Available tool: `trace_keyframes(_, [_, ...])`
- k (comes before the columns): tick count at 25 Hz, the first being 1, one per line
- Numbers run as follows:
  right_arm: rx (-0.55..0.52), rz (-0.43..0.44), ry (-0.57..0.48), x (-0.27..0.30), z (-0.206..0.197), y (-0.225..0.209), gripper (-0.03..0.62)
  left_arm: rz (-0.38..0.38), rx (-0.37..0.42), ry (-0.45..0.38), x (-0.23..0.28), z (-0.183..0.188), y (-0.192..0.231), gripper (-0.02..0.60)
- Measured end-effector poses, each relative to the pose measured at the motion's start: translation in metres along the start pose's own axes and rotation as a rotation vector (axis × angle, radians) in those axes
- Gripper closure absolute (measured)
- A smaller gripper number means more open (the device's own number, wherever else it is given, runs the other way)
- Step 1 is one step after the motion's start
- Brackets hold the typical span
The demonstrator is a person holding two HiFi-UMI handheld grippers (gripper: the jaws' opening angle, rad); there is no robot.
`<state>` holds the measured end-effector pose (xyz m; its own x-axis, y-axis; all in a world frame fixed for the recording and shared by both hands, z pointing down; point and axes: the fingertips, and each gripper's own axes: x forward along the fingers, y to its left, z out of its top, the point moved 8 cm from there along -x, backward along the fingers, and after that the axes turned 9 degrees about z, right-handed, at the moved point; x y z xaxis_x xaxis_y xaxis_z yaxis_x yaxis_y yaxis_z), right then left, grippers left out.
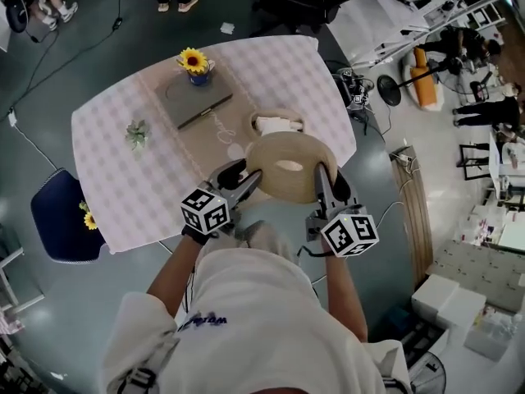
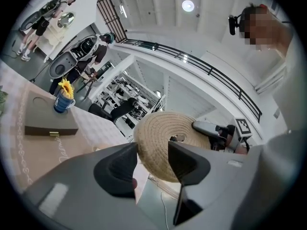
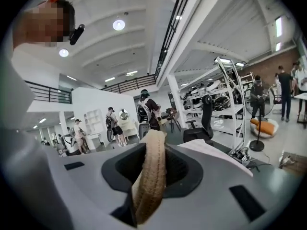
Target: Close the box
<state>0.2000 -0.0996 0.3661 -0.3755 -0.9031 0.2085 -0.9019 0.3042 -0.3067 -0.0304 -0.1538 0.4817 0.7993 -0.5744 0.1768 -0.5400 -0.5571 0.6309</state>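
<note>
Two claws stand at opposite edges of one round lid (image 1: 279, 185), which hangs nearly flat above the near edge of the table (image 1: 123, 171).

Right gripper (image 3: 153, 152): clenched on the lid's rim, which runs edge-on between its jaws.

Left gripper (image 2: 152, 153): jaws apart, with the lid's opposite rim at their tips. No pad is seen pressing on it.

Box (image 1: 283, 112): a low round basket standing open on the beige runner (image 1: 213, 134). It is just beyond the lid, away from the person and slightly to the left. Something white lies inside.

Key relation: the lid is nearer the person than the box, and higher. Closing therefore probably calls for a short carry forward and then down, with the disc kept level and its centre over the box's mouth. Both hands are about equally near, but only the right one has a grip.

Materials: lid and box are coiled, rope-like fibre, pale tan, rough and stiff-looking. The lid is a shallow disc with a small opening at its centre. By judgement, such a coarse rim should resist slipping between the jaws.
</note>
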Motion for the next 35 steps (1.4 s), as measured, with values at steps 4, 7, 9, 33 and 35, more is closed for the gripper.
trace_keyframes(4, [-0.018,-0.059,0.074,0.003,-0.014,-0.007,0.473,-0.002,-0.011,0.004,0.0,0.0,0.002,0.377])
trace_keyframes(7, [-0.035,-0.08,0.169,0.007,-0.03,-0.016,0.426,-0.006,0.004,0.017,0.003,0.001,0.006,0.379])
trace_keyframes(9, [-0.027,-0.092,0.192,0.009,-0.038,-0.023,0.408,-0.004,0.026,0.027,0.008,0.0,0.009,0.379])
trace_keyframes(33, [0.077,-0.099,0.279,0.062,-0.087,-0.082,0.362,0.149,0.113,0.112,0.044,-0.005,0.033,0.376])
trace_keyframes(35, [0.077,-0.106,0.288,0.062,-0.09,-0.086,0.356,0.161,0.123,0.117,0.046,-0.006,0.031,0.373])
